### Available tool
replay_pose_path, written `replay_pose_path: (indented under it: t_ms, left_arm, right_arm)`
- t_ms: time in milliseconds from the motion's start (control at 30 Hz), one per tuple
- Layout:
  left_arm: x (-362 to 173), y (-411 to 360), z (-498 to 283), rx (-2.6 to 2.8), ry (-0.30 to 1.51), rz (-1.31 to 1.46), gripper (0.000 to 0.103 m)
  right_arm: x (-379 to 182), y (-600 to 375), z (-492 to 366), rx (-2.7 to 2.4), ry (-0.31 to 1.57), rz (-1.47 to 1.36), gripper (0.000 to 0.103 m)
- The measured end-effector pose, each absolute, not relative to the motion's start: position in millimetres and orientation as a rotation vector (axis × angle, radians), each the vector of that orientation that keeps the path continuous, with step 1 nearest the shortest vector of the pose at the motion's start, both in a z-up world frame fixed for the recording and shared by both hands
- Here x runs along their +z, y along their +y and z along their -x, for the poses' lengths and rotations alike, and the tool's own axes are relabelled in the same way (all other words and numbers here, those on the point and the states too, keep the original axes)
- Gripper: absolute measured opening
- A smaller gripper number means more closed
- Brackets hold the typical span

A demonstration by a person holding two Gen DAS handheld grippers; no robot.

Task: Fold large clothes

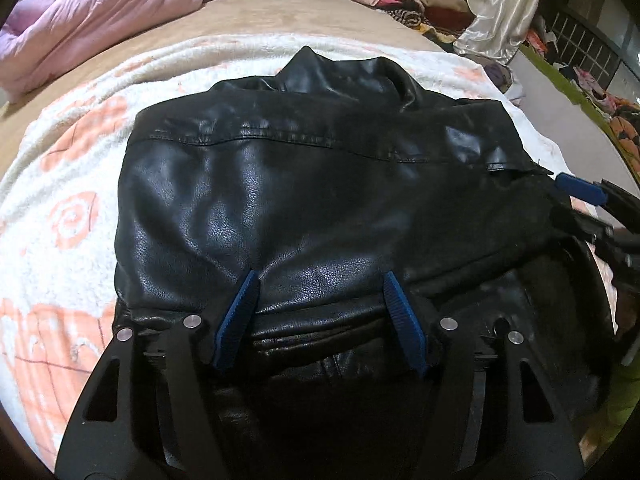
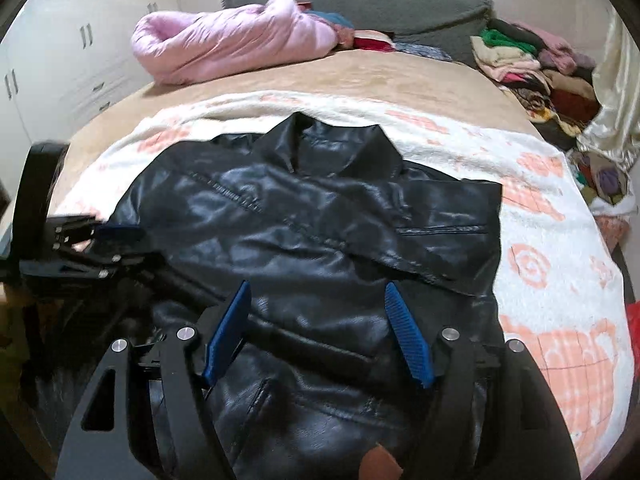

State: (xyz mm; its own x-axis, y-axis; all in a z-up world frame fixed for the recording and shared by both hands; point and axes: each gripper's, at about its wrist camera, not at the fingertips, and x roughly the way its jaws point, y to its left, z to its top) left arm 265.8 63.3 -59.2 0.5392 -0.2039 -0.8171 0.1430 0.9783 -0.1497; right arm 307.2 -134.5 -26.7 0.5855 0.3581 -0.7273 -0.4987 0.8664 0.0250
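1. Jacket point(image 1: 320, 184): black leather, lies on a white-and-peach blanket point(image 1: 68, 184) spread over the bed point(image 2: 360, 76). Collar points away from both cameras, hem end is nearest the grippers.
2. Sides look folded in already; a flap with a seam edge lies across the right half in the right wrist view. Judgement: next is a hem-to-collar fold.
3. Left gripper point(image 1: 320, 280): jaws wide apart, nothing between them, poised over the near part of the jacket. Can't tell if the tips touch the leather.
4. Right gripper point(image 2: 318, 292): jaws also wide apart and empty, over the lower right part, just below the flap edge.
5. Each gripper shows in the other's view at the jacket's side edge, so both are at about the same level along the jacket. Good for an even lift.
6. To do the step well:
   - Pinch all layers at the hem, not just the top panel, or the folded-in sides will slide out.
   - Grip symmetrically, one near each bottom corner.
   - Lift together and carry toward the collar in one arc.
7. Risk: the leather looks stiff and slick, so it may spring back or slip from a shallow bite. Bite deep and press the crease flat.
8. Pink quilt point(image 2: 224, 40) and clothes pile point(image 2: 528, 68) sit well apart at the far end.
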Motion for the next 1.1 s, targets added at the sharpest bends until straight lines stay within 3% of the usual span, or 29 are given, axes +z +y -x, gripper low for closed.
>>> replay_pose_path:
  t_ms: [233,633,700,767,933,1100]
  left_arm:
    - [-58,63,-266,-0.219,0.973,0.086,0.057]
    - [-51,69,-263,-0.226,0.966,0.106,0.058]
    - [-48,70,-262,-0.231,0.965,0.114,0.062]
    - [-45,69,-261,-0.242,0.968,0.120,0.067]
    - [-44,68,-260,-0.248,0.969,0.114,0.069]
    - [-39,65,-258,-0.252,0.956,0.108,0.080]
  right_arm:
    - [-79,-130,-332,0.459,1.010,0.193,0.070]
    - [-51,-143,-321,0.500,0.923,0.128,0.074]
    - [-43,-144,-318,0.505,0.895,0.123,0.075]
    - [-39,-145,-315,0.494,0.876,0.132,0.089]
    - [-33,-149,-313,0.481,0.854,0.118,0.091]
    - [-29,-152,-313,0.476,0.825,0.092,0.096]
